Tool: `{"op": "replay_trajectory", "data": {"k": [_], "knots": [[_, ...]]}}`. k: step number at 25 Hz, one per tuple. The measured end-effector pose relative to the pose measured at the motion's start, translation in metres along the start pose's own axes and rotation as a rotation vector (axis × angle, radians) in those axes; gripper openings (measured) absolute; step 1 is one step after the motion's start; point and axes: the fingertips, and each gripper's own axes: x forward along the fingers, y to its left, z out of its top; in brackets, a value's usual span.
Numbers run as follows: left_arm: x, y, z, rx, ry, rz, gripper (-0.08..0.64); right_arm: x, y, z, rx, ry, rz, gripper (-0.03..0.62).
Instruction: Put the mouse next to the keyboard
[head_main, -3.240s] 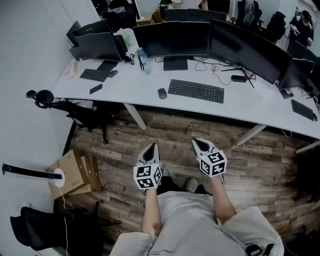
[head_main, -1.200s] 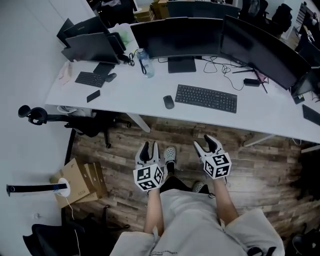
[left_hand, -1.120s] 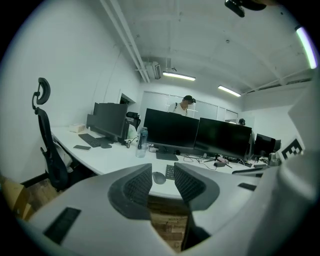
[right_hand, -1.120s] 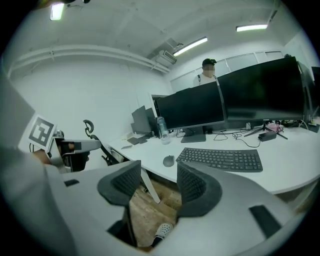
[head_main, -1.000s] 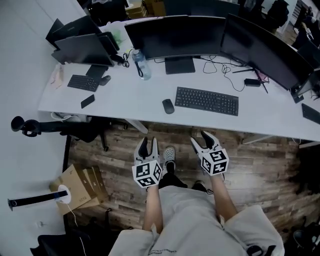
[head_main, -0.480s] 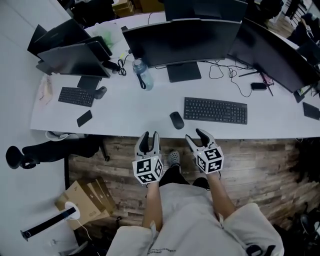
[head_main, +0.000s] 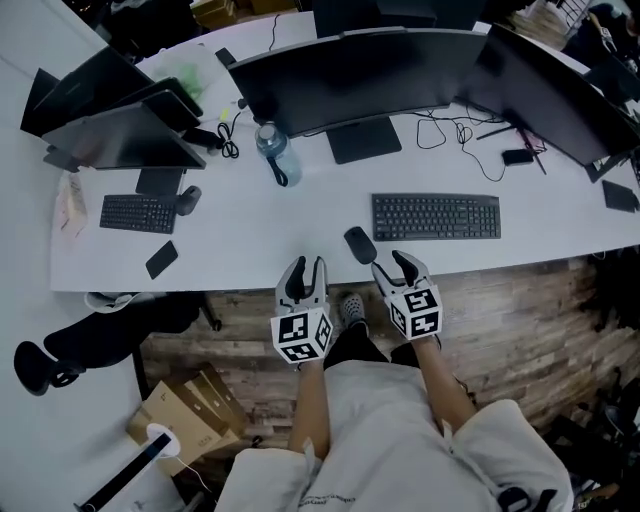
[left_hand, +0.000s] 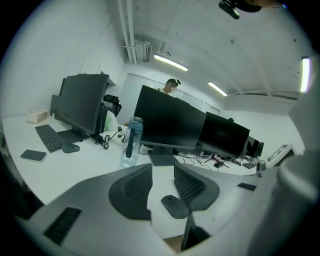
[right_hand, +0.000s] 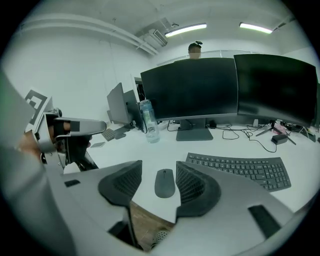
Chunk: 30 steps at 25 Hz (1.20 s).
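Note:
A dark mouse (head_main: 360, 244) lies near the white desk's front edge (head_main: 230, 278), just left of the black keyboard (head_main: 436, 216), with a small gap between them. My right gripper (head_main: 393, 264) hovers at the desk edge, open. Its tips are a little short of the mouse and to its right. In the right gripper view the mouse (right_hand: 165, 182) lines up in the gap of the right gripper (right_hand: 159, 171), untouched, and the keyboard (right_hand: 240, 170) lies to the right. My left gripper (head_main: 303, 270) is open and empty, left of the mouse (left_hand: 174, 206).
A clear water bottle (head_main: 272, 152) stands behind the mouse. Dark monitors (head_main: 340, 85) line the back of the desk. A small keyboard (head_main: 138, 212) and a phone (head_main: 161, 259) lie at the left. On the floor are an office chair (head_main: 110, 325) and a cardboard box (head_main: 190, 415).
Both grippers have come forward from over the wooden floor to the desk's front edge. The mouse and keyboard have not moved on the desk.

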Motion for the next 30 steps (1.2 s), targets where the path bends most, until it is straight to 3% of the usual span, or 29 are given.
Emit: {"op": "replay_trajectory", "data": {"k": [10, 22, 30], "knots": [[0.029, 0.005, -0.032, 0.044, 0.086, -0.053, 0.143, 0.042, -0.009, -0.007, -0.024, 0.068, -0.069, 0.219], [0.041, 0.016, -0.065, -0.004, 0.160, -0.080, 0.143, 0.098, -0.008, -0.038, -0.046, 0.204, -0.039, 0.231], [0.060, 0.036, -0.066, -0.021, 0.173, -0.106, 0.143, 0.130, -0.009, -0.061, -0.055, 0.302, -0.032, 0.261]]}}
